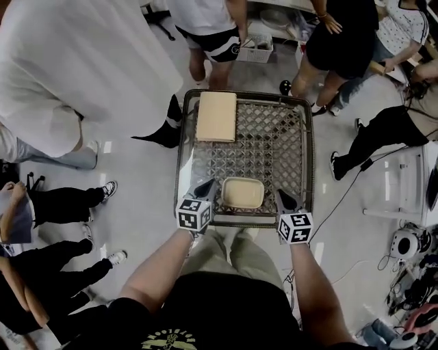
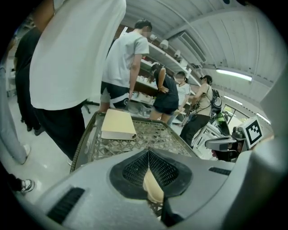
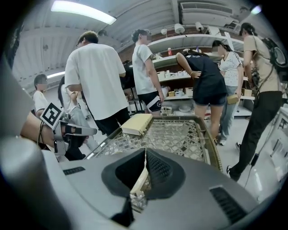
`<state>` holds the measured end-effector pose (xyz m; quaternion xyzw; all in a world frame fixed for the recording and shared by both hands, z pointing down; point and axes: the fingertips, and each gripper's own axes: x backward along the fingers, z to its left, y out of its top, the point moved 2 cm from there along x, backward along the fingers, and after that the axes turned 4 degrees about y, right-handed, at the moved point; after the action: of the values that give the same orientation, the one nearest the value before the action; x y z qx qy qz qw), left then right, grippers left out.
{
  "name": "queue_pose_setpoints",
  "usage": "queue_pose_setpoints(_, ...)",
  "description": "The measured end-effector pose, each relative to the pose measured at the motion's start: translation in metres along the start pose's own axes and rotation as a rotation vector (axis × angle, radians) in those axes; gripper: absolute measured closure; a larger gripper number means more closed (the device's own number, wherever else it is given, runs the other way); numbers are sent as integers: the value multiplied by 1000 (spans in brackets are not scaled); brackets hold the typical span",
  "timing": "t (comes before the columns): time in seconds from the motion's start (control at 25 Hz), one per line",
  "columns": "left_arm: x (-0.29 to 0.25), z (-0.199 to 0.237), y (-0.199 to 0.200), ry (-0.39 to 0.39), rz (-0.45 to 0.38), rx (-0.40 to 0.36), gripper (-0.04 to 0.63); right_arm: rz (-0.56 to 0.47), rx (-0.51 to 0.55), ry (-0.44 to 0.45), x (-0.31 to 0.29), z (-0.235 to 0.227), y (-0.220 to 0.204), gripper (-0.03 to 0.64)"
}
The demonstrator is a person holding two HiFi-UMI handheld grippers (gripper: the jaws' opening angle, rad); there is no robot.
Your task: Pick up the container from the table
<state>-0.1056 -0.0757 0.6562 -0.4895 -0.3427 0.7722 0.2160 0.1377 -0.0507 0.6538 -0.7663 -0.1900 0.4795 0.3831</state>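
Close in, the left gripper (image 1: pixel 205 187) and the right gripper (image 1: pixel 286 199) sit at the near edge of a small table (image 1: pixel 310 158). The jaws of both are pressed together and grasp nothing. The table has a metal rim around an open lattice top (image 1: pixel 270 140) and stands on a pale floor (image 1: pixel 140 174). The container (image 1: pixel 242 193), a beige tub with rounded corners, rests on the lattice at the near edge between the two grippers, just beside each and touched by neither. Whether anything lies inside it cannot be told. At the far left corner lies a flat tan box (image 1: pixel 216 116). Beyond the table a white basket (image 1: pixel 256 49) sits on the floor. People (image 3: pixel 96 76) stand around, with shelves (image 3: pixel 180 42) behind them under a strip light (image 3: pixel 83 11).
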Motion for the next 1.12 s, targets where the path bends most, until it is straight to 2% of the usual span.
queue_pose_setpoints(0.16,-13,4,-9,5,40,-6,586,55,-25,19,-14,-9,-13,604)
queue_pose_setpoints(0.4,-25,11,-30,-1,108,51,582,129,-59,59,-31,-9,-37,603)
queue_pose_setpoints(0.52,-33,12,-40,-16,138,82,528,148,-111,75,-40,-12,-48,578)
queue_pose_setpoints(0.8,-46,13,-56,-49,190,124,471,222,-146,118,-60,-9,-64,522)
queue_pose_setpoints(1.12,-58,11,-75,-59,240,141,445,280,-215,124,-74,-16,-87,511)
